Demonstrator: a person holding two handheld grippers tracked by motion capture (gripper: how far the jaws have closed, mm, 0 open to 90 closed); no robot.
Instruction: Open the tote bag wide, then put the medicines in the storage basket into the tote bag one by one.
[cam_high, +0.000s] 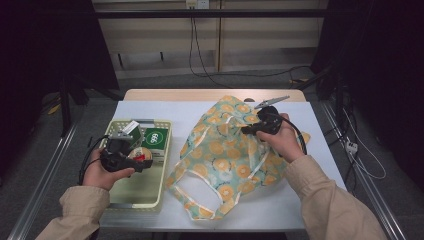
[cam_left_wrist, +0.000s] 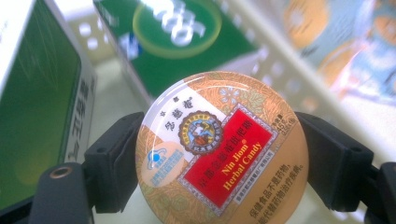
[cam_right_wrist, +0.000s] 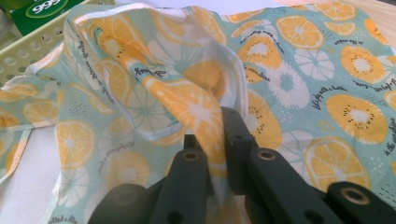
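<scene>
While the left tool (cam_left_wrist: 219, 154) pinches the candy tin (cam_left_wrist: 222, 147) inside the basket (cam_high: 162, 172) rim — the right tool (cam_right_wrist: 215, 140) grips the bag (cam_right_wrist: 289, 93) hem.

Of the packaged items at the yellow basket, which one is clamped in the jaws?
The round gold candy tin with a red label, clamped in the left gripper. The two green boxes sit free in the pale yellow plastic basket.

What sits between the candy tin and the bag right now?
In the high view, the basket's right wall and a strip of white table separate the tin from the bag.
</scene>
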